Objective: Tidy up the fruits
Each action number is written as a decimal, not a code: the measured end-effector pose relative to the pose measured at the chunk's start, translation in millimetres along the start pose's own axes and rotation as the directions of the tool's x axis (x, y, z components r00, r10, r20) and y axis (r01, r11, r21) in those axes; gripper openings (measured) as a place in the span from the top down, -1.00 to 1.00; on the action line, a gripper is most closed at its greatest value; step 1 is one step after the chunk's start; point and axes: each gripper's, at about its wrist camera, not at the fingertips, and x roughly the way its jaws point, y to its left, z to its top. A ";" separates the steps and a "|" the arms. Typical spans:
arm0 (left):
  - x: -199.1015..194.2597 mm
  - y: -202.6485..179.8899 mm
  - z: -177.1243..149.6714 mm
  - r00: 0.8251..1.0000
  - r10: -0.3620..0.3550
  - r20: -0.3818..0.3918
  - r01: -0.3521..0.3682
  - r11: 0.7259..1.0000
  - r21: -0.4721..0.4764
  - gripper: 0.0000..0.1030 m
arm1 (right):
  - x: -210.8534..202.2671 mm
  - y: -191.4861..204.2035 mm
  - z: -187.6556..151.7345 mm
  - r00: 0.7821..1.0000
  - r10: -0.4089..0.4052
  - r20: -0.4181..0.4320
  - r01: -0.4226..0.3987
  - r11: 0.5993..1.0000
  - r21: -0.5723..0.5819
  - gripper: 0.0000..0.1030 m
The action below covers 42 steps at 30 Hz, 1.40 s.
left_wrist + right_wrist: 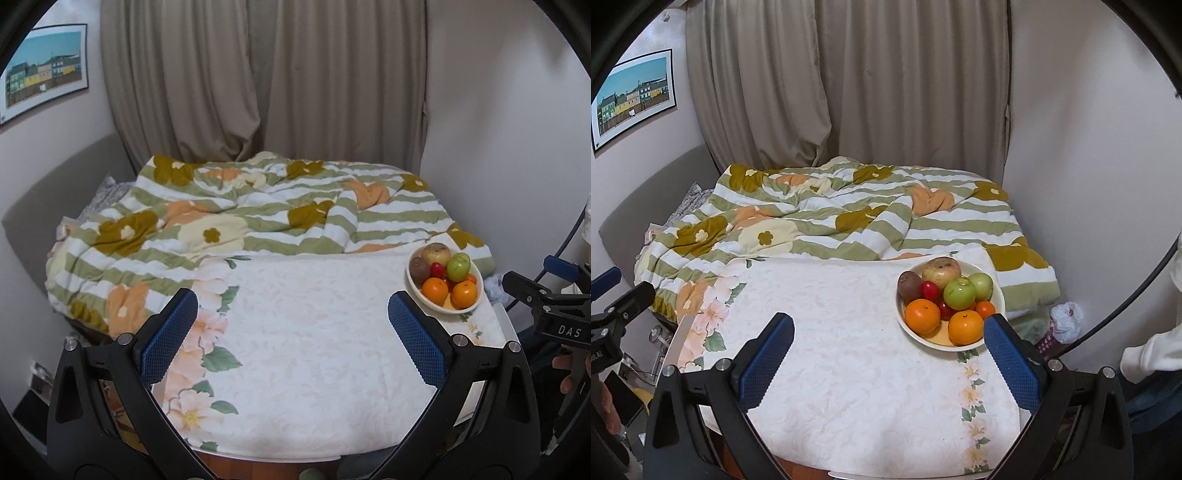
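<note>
Right gripper (888,356): blue-padded fingers (766,360) spread wide, holding nothing, held over the white floral tablecloth (849,369). Fruit bowl (1000,300): cream, just ahead of the right-hand finger, not between the two; contents two oranges (922,315), green apples (959,292), kiwi (909,285), red fruits. Left gripper (293,338): fingers wide apart, empty; bowl (437,303) lies beyond its right finger, near the table's far right corner. Behind: striped floral quilt (831,221), beige curtains (849,92).
</note>
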 end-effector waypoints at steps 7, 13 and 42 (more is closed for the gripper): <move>-5.4 -0.6 -2.2 1.000 -0.001 0.005 0.001 1.000 0.007 -1.00 | -2.6 0.9 -1.2 1.000 -0.006 0.005 0.006 1.000 0.001 -0.98; -7.9 0.2 -2.8 1.000 0.000 0.004 0.000 1.000 0.007 -1.00 | -5.5 1.3 -2.5 1.000 -0.013 0.010 0.013 1.000 0.000 -0.99; -7.6 3.8 -1.9 1.000 0.009 0.005 -0.009 1.000 0.013 -1.00 | -5.5 3.1 -4.8 1.000 -0.014 0.010 0.014 1.000 -0.003 -0.98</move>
